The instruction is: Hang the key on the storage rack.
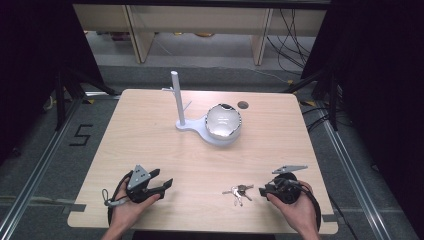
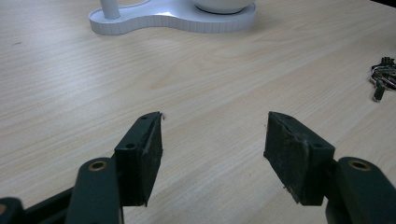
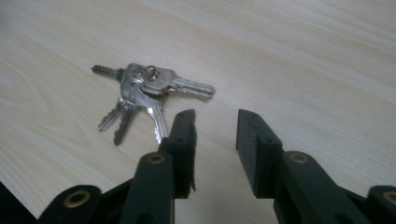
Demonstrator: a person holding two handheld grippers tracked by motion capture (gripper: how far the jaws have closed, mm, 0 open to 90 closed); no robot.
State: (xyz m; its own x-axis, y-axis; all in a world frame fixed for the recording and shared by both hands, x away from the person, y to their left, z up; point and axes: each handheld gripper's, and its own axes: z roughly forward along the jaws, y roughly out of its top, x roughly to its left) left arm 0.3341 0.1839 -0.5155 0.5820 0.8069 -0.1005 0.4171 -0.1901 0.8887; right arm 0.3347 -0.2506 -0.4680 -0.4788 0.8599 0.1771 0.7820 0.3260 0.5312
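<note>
A bunch of silver keys [image 1: 239, 192] lies on the wooden table [image 1: 150, 140] near its front edge; the keys [image 3: 142, 93] sit just ahead and left of my right gripper's jaws, and the keys [image 2: 384, 77] show far right in the left gripper view. My right gripper [image 1: 262, 190] is open a little and empty, right of the keys; the right gripper [image 3: 215, 133] hovers low over the wood. My left gripper [image 1: 167, 181], at the front left, is wide open with nothing between its fingers; the left gripper [image 2: 215, 140] points toward the white stand [image 2: 140, 21].
A white stand [image 1: 212, 135] with an upright post [image 1: 177, 97] and a shiny bowl [image 1: 224, 121] sits at the table's middle back. A dark round hole [image 1: 243, 105] is behind it. Shelving and cables lie beyond the far edge.
</note>
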